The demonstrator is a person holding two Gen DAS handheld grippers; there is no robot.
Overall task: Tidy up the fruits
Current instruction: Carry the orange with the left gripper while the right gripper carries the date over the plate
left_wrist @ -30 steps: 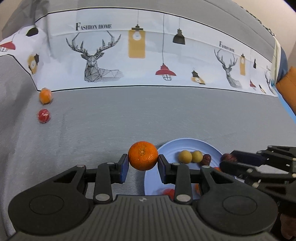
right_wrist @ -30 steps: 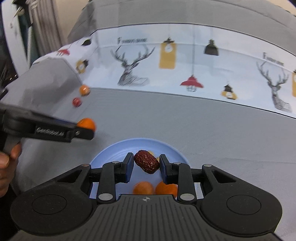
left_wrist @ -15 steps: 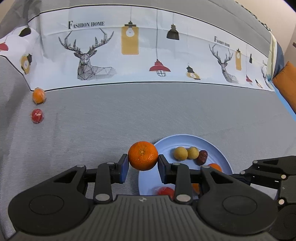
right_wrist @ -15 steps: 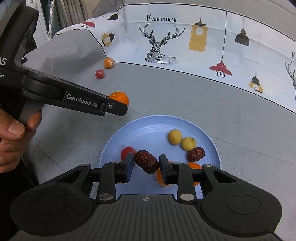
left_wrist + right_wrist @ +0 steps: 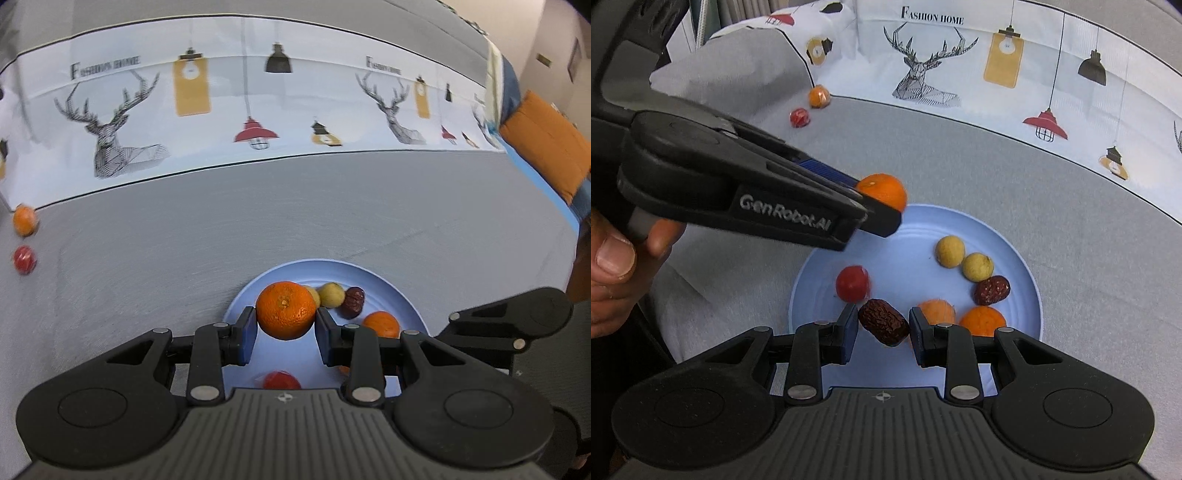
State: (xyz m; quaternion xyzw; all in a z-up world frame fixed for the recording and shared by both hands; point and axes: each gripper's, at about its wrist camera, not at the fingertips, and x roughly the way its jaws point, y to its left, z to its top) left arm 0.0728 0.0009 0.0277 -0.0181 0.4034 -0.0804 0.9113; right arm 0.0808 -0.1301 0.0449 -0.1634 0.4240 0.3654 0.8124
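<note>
Clearly "GenRobot.AI" on left tool (image 5: 882, 206) gripping orange (image 5: 286, 310), right tool (image 5: 882, 328) clamping date (image 5: 883, 326), "Fashion Home" cloth (image 5: 931, 16)

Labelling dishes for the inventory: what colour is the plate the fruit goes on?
Plain light blue plate, with no pattern; it shows best in the right wrist view.

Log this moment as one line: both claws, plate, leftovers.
left claw: holds orange over plate | right claw: holds date | blue plate: seven fruits | off plate: small orange, red fruit
</note>
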